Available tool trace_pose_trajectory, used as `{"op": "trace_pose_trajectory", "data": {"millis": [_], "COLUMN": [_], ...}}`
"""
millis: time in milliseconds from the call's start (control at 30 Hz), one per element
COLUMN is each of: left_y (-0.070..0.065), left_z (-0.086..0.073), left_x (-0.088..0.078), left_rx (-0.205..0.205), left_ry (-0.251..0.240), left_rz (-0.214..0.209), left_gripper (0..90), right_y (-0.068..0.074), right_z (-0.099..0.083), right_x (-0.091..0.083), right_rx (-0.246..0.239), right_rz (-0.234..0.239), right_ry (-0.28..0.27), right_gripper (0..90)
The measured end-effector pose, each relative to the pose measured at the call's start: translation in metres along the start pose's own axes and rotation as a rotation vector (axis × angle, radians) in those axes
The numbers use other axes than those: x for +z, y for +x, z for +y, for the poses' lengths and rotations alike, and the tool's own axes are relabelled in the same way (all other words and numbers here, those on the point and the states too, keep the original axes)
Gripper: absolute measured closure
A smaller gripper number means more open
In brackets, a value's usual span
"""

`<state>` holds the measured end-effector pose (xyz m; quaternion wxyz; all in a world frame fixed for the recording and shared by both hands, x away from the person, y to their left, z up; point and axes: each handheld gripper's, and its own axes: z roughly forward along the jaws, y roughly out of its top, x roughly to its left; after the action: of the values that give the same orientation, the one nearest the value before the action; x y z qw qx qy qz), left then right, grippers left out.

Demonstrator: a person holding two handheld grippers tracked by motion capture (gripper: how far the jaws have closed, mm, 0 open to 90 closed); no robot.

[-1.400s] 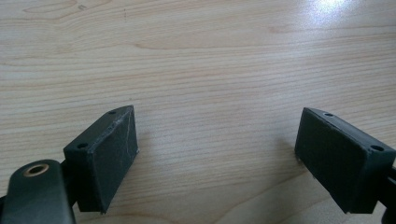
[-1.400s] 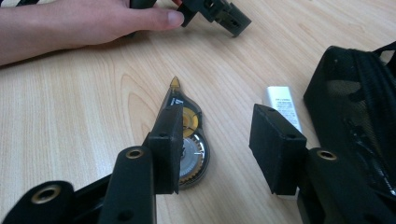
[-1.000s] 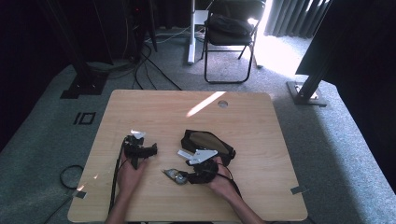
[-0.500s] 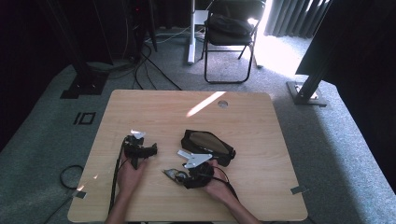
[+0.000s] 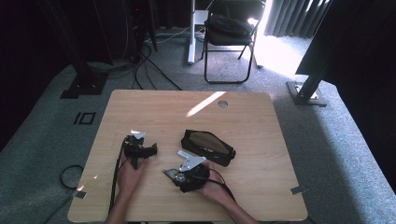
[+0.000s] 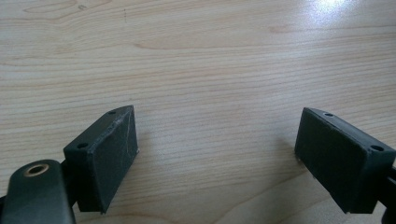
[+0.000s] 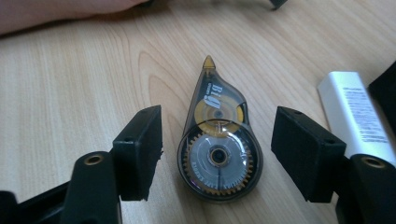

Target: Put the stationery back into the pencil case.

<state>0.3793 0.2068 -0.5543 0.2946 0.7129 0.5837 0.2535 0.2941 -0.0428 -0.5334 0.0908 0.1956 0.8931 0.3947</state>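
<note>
Your right gripper (image 7: 217, 154) is holding its jaws spread wide; they have just been opening, and the correction tape dispenser (image 7: 218, 142) is lying flat on the table (image 7: 70, 88) between the pads, with a clear gap on each side and neither pad pressing on it. The dispenser is resting with its transparent round body nearest the camera, gears and yellow reel showing through the shell, and its pointed tip aiming away from the jaws. Just to the right of the dispenser a white rectangular box (image 7: 352, 116) with fine print is lying near the right-hand pad. Beyond the dispenser's tip part of a hand is showing at the top edge of the right gripper view. In the high view your right gripper (image 5: 173, 174) is sitting low on the table, and the black pouch (image 5: 208, 147) is lying just behind and to the right of the dispenser's spot. Your left gripper (image 6: 217, 154) is likewise standing released, pads well apart over bare wood; in the high view the left gripper (image 5: 140, 150) is resting to the left of the dispenser, apart from it.
</note>
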Motion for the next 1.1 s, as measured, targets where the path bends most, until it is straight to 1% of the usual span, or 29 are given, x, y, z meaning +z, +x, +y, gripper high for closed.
{"op": "trace_pose_trajectory", "data": {"millis": [133, 167, 333, 633, 767, 1000, 1100], "left_y": [0.0, 0.0, 0.0, 0.0, 0.0, 0.0, 0.0], "left_z": [0.0, 0.0, 0.0, 0.0, 0.0, 0.0, 0.0], "left_x": [0.0, 0.0, 0.0, 0.0, 0.0, 0.0, 0.0], "left_rx": [0.001, 0.001, 0.001, 0.0, 0.001, 0.0, 0.0], "left_ry": [0.001, 0.001, 0.001, 0.0, 0.0, 0.0, 0.0], "left_rz": [0.0, 0.0, 0.0, 0.0, 0.0, 0.0, 0.0], "left_gripper": [13.4, 13.4, 13.4, 13.4, 13.4, 13.4, 13.4], "right_y": [0.001, 0.002, 0.003, 0.002, 0.002, 0.002, 0.002], "right_z": [-0.001, -0.001, -0.002, -0.006, -0.006, -0.006, -0.007], "right_x": [0.007, 0.009, 0.013, 0.016, 0.016, 0.018, 0.017], "right_rx": [-0.007, -0.013, -0.021, -0.031, -0.028, -0.034, -0.032], "right_rz": [-0.003, -0.01, -0.021, -0.03, -0.026, -0.034, -0.029], "right_ry": [0.02, 0.025, 0.043, 0.062, 0.062, 0.07, 0.07], "right_gripper": [32.6, 32.6, 32.9, 35.2, 35.8, 36.5, 38.9]}}
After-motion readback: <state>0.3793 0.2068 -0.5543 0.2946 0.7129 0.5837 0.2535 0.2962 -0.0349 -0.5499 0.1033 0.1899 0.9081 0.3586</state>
